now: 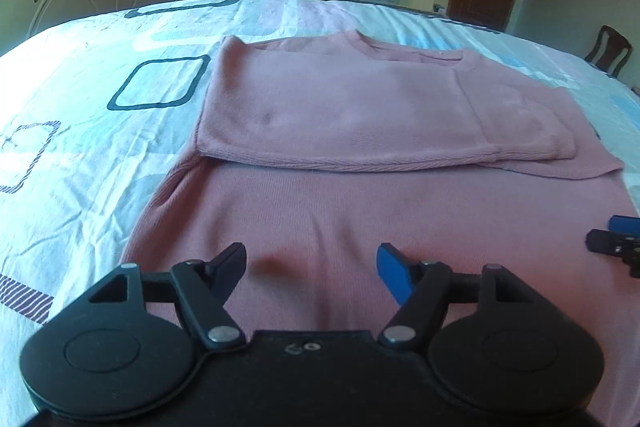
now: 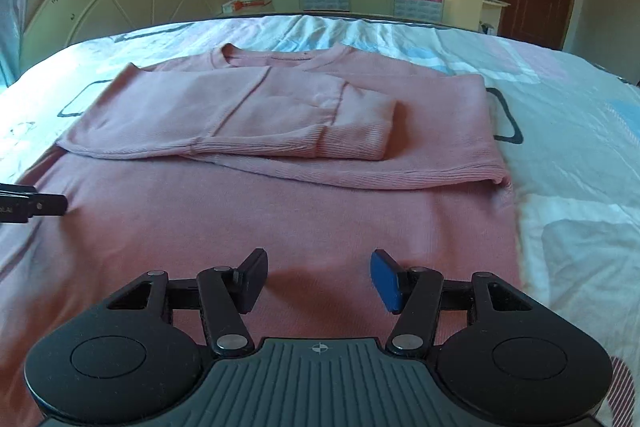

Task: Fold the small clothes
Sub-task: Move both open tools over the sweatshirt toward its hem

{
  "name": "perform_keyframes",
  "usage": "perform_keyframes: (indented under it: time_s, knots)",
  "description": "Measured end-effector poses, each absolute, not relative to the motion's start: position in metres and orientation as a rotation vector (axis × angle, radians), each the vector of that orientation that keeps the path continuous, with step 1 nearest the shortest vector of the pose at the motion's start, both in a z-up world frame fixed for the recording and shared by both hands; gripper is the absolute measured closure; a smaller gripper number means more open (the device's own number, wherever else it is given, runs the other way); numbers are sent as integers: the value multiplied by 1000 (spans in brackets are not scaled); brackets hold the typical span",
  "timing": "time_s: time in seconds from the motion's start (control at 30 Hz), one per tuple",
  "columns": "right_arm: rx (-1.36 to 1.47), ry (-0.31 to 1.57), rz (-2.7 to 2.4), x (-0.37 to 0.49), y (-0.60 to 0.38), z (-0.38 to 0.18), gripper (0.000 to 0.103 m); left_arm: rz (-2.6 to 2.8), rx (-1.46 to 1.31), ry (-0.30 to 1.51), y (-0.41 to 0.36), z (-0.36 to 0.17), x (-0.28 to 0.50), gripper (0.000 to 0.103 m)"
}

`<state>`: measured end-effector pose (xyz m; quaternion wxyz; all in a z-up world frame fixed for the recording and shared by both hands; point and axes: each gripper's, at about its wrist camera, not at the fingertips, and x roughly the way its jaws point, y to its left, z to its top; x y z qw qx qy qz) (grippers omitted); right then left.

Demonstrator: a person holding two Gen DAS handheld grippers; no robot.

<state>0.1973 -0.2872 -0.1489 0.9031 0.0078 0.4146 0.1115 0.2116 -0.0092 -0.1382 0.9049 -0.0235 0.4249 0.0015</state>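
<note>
Both sleeves point(image 2: 280, 123) lie folded across the pink sweater point(image 1: 340, 211), spread on the bed point(image 1: 80, 155); beneath the left gripper point(image 1: 312, 263) and right gripper point(image 2: 318, 277), fingers wide and empty, its lower half awaits folding.

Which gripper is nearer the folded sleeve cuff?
Right. The right gripper sits almost straight below the cuff; the left gripper is farther off to the cuff's left. Both are open over the sweater.

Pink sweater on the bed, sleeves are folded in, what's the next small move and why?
Probably lower both tongs, left and right, and pinch the near hem: both are open and empty above the pink sweater, whose sleeves already lie across the chest, leaving the bottom half unfolded.
</note>
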Motion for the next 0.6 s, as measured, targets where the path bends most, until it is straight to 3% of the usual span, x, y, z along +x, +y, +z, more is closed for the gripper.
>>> perform_keyframes:
  time_s: [0.3, 0.6]
  knots:
    - [-35, 904, 337, 156, -200, -152, 46, -101, 13, 897, -32, -153, 170, 30]
    - [-56, 915, 164, 111, -246, -156, 46, -90, 35, 889, 1, -152, 127, 25]
